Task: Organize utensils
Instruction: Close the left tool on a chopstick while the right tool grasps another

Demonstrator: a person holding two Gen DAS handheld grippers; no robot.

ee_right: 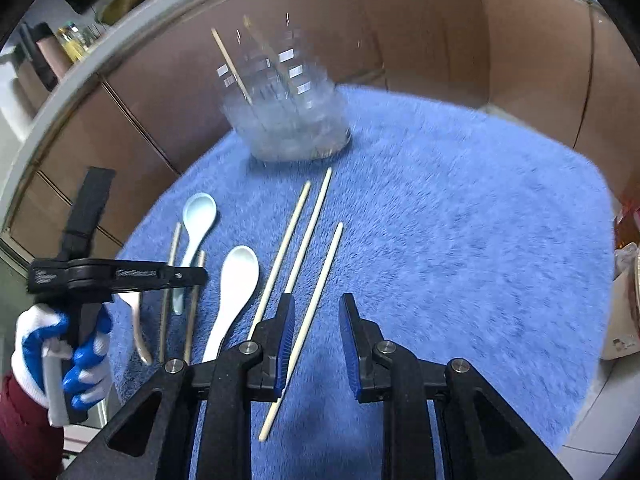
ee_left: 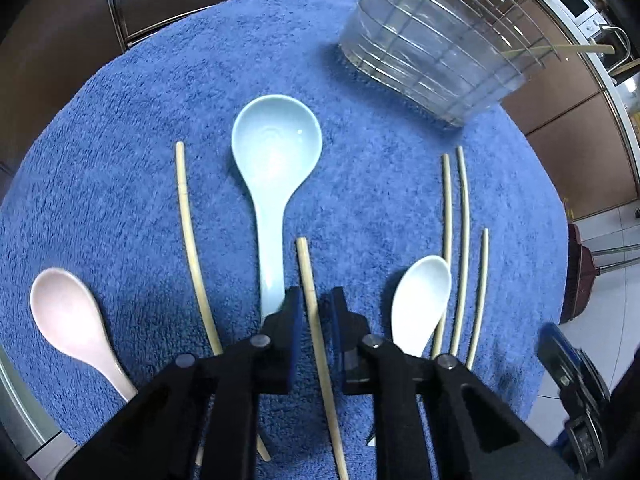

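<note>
Left wrist view: left tongs, jaws narrowed around a pale wooden chopstick that lies between the pads; whether they press it cannot be told. Large pale-blue ceramic spoon just left; small white ceramic spoon right; blue terry towel reaches the bench edge. Right wrist view: right tongs, slightly parted, holding nothing, above a long pale chopstick; bare towel to the right; clear plastic utensil holder at far edge.
</note>
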